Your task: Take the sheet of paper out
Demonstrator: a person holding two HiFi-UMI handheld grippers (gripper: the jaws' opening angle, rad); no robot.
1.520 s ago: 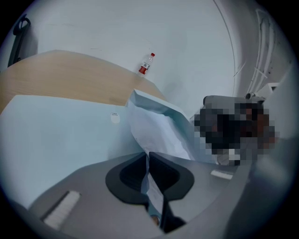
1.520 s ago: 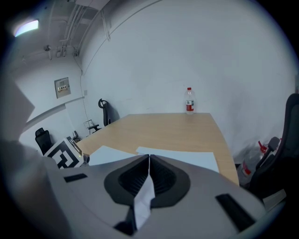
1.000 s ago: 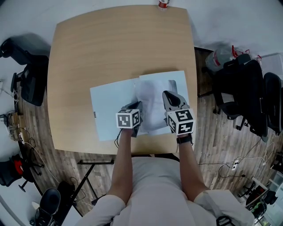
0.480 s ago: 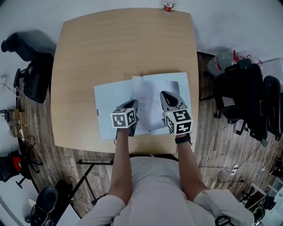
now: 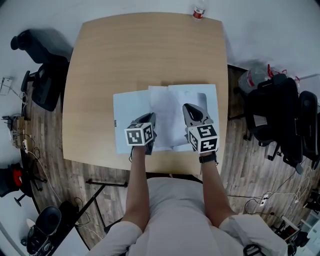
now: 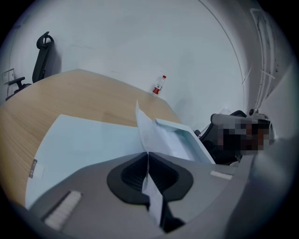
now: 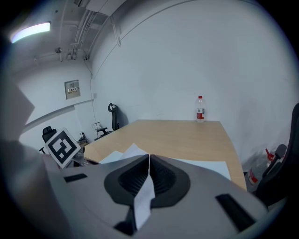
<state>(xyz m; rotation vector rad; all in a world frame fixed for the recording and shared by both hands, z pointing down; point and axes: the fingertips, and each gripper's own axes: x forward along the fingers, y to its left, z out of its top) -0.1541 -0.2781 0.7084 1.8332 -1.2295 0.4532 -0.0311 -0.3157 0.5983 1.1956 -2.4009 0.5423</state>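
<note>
— Where is the sheet (image 5: 164, 116)?

— On the near half of the table (image 5: 135, 55), over the middle of an opened pale-blue folder (image 5: 129, 120). It is rumpled and bowed up rather than flat, and both grippers have it.

— How do the jaws stand?

— The left gripper (image 6: 148, 154) has its jaws pressed together on the sheet's left edge; in its own view the paper stands up thin from between the pads. The right gripper (image 7: 149, 157) pinches the right side the same way, with a strip of white paper running back through its jaws.

— What about the edges?

— The folder's near edge lies close to the table's near edge, where the person stands. Its right edge comes almost to the table's right edge. The sheet's far edge sits about level with the folder's far edge.

— Where is there room?

— Bare wood runs from the folder's far edge out to a small bottle (image 5: 198, 11) at the table's far edge, well apart from the paper. A strip of wood also shows left of the folder. Chairs (image 5: 280, 110) stand on the floor off both sides, away from the table top.
</note>
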